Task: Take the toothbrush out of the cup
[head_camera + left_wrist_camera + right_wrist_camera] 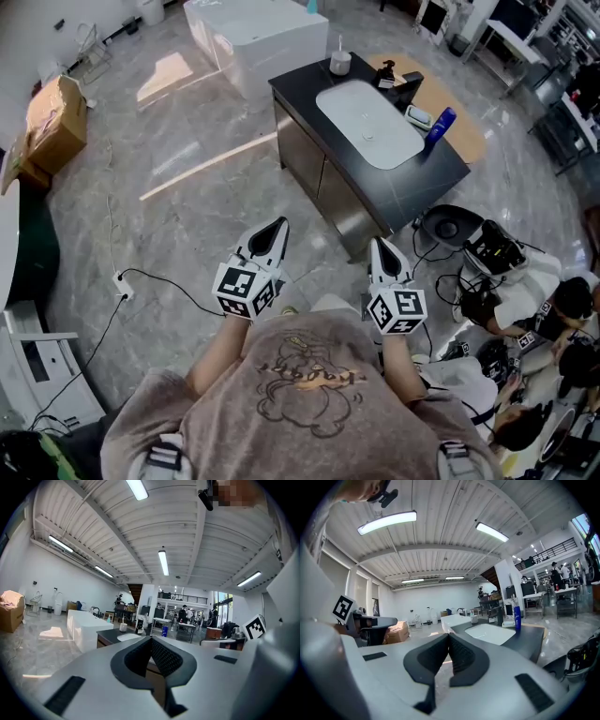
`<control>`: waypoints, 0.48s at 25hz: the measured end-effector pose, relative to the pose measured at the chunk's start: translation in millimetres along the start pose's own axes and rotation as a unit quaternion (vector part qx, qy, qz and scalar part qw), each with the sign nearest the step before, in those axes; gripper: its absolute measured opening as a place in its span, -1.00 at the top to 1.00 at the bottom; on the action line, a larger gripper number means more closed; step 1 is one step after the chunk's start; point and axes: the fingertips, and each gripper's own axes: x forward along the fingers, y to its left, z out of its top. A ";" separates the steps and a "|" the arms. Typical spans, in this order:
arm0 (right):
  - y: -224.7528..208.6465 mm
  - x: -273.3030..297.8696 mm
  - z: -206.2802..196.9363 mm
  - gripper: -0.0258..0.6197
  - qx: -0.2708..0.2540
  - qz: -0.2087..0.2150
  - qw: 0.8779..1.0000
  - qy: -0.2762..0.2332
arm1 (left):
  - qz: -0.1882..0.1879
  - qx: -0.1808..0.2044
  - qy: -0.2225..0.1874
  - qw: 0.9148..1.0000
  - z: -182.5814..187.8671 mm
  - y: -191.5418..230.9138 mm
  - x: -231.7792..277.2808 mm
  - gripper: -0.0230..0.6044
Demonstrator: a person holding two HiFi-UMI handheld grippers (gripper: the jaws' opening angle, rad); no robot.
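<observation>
A white cup (339,62) with a thin toothbrush standing in it sits at the far end of a dark vanity counter (441,178) with a white sink (368,122). I stand a few steps back from it. Both grippers are held level in front of my chest, well short of the counter. My left gripper (277,228) is shut with nothing in it, its tips meeting in the left gripper view (151,639). My right gripper (378,246) is shut and empty too (449,636). The cup shows small and far off in the left gripper view (123,626) and the right gripper view (474,618).
A blue bottle (439,127) and a black faucet (405,89) stand on the counter's right side. A white tub (253,33) lies beyond. A cardboard box (54,117) is far left, a cable and power strip (120,284) lie on the floor, and gear (492,248) is piled at right.
</observation>
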 end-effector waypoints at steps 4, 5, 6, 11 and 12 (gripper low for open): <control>10.8 15.0 -4.6 0.92 -0.001 0.002 1.000 0.009 | -0.006 -0.001 0.002 1.000 3.4 15.0 6.2 0.86; 11.5 20.1 -5.1 0.92 -0.001 0.004 1.000 0.012 | -0.006 -0.002 0.003 1.000 4.0 19.6 9.3 0.86; 11.4 25.6 -4.9 0.92 -0.001 0.004 1.000 0.013 | -0.005 -0.003 0.003 1.000 4.5 24.5 13.1 0.86; 2.9 59.1 -4.5 0.92 -0.003 0.003 1.000 0.016 | -0.003 -0.009 0.006 1.000 2.7 49.4 38.7 0.86; 0.4 68.0 -4.6 0.92 -0.003 0.005 1.000 0.017 | -0.003 -0.008 0.006 1.000 2.5 54.3 46.1 0.86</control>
